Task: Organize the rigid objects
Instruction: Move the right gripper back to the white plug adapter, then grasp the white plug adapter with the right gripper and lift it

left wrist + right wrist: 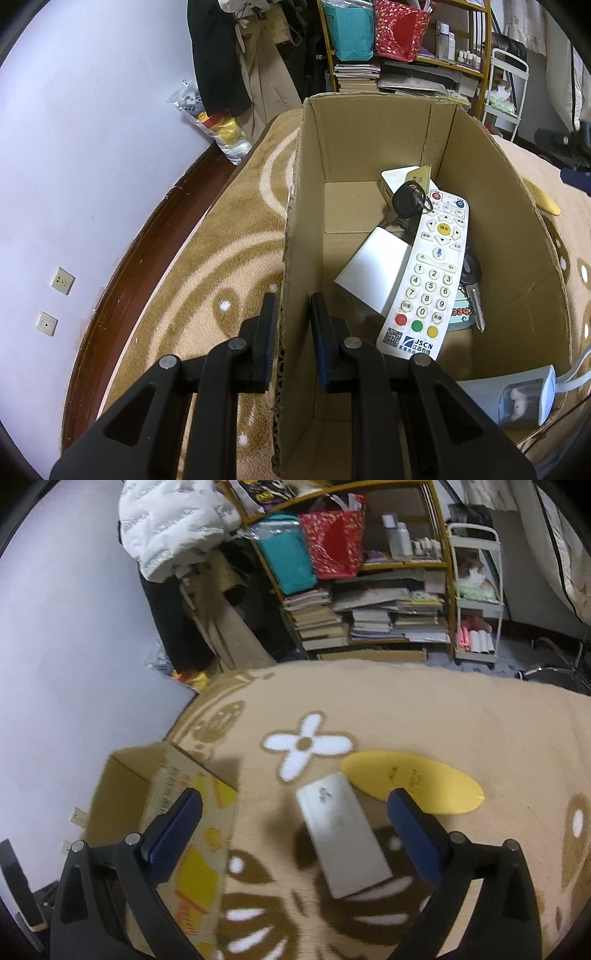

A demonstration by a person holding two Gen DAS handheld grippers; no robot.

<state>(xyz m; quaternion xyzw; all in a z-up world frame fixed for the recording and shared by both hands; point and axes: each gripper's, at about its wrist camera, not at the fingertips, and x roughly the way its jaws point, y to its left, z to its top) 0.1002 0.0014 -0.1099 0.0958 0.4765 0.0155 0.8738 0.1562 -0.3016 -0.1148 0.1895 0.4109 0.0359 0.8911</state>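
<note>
A tall open cardboard box [369, 147] stands on a tan patterned blanket. Inside it lie a white remote [428, 273], a black key fob [406, 201], a white block [373, 273] and other small items. My left gripper [291, 317] straddles the box's left wall, one finger outside and one inside, shut on the cardboard. In the right wrist view my right gripper [295, 797] hangs wide open over a flat white slab [341, 838] lying on the blanket. A yellow oval disc [410, 781] lies just behind the slab. The box [122, 786] is at the left.
A clear case with a pale blue frame [524, 398] sits at the box's near right corner. A cluttered bookshelf [369, 602] and a white cart [476, 602] stand beyond the blanket [443, 709]. A white wall [92, 147] runs along the left.
</note>
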